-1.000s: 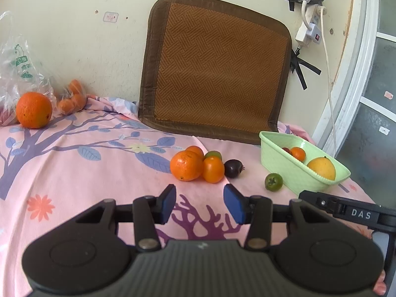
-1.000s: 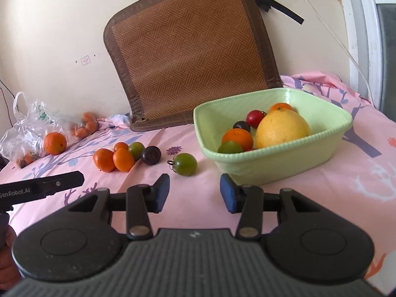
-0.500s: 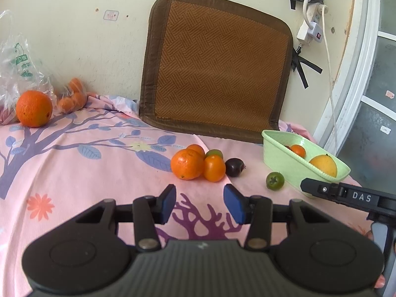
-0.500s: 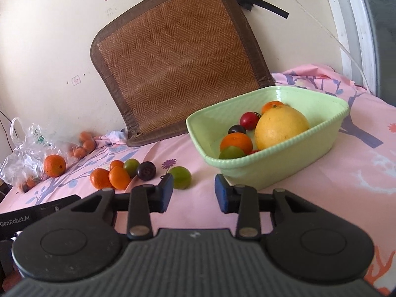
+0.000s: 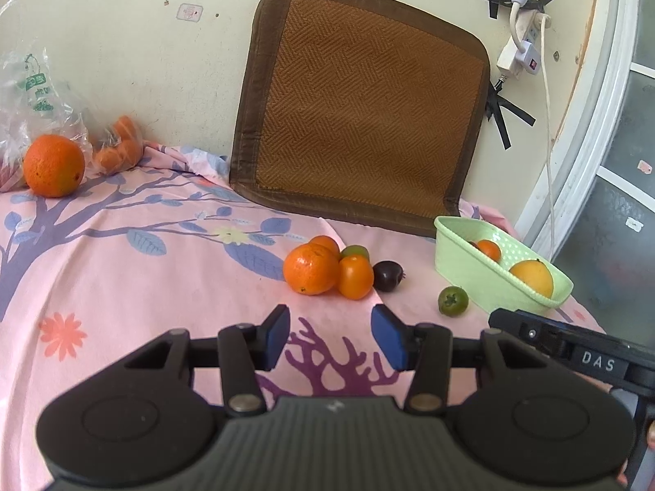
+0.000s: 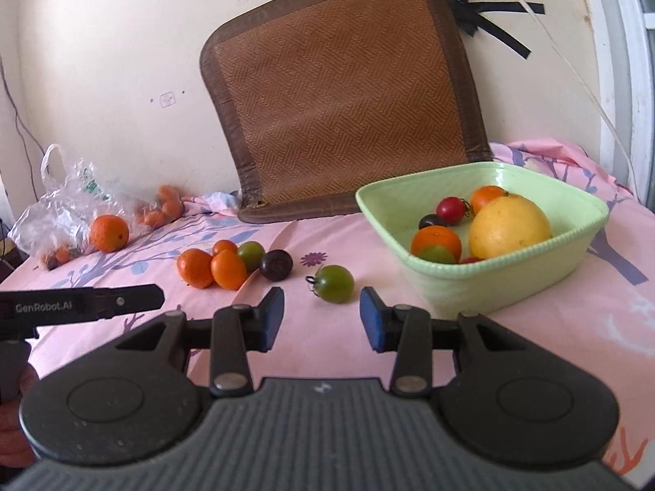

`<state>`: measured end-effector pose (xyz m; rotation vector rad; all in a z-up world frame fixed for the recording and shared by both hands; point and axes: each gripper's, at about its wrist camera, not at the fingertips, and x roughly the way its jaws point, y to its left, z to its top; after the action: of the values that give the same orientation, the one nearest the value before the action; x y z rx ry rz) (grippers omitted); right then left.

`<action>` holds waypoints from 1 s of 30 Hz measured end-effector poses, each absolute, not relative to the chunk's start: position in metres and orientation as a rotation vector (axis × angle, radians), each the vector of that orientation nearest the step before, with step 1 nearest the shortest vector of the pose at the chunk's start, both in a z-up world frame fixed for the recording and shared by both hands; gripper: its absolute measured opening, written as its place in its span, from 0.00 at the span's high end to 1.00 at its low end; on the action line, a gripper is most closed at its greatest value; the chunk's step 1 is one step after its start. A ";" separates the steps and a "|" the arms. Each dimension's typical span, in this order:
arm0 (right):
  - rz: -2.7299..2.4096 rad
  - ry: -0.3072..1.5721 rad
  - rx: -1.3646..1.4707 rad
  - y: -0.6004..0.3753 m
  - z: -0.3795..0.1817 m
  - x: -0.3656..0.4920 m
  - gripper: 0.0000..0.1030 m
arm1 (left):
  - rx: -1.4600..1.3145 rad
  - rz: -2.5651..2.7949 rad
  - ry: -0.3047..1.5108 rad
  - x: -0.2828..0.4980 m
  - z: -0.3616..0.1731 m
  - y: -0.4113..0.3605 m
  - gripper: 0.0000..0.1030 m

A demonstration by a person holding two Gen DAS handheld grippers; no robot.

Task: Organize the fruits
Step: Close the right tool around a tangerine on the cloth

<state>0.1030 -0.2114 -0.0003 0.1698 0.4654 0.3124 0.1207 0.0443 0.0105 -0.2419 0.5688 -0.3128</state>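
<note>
Cloth, plastic, weave — mostly matt

A glossy plastic bowl (image 6: 507, 282) is sitting on soft printed cloth (image 6: 532, 339); a rough woven mat (image 6: 344, 98) is leaning behind — crinkly clear bag (image 6: 57, 212) is gleaming.

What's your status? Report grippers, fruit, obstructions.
Left gripper open, empty. Right gripper empty, jaws just reopening, green tomato just ahead. Green basket part filled. Nothing in the way.

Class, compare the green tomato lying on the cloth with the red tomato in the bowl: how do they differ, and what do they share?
The green tomato is green; the red tomato is red. The green one looks bigger than the red one. The green one lies alone on the pink cloth; the red one sits among other fruit in the bowl. Both are round with stalks.
</note>
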 end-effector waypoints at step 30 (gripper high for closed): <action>0.521 0.493 -0.322 -0.109 -0.006 0.171 0.70 | -0.225 -0.338 0.614 0.182 0.008 0.048 0.66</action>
<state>0.1708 -0.1088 -0.0060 -0.3223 0.4931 0.5210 0.1820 0.0481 0.0079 -0.2245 0.6143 -0.3381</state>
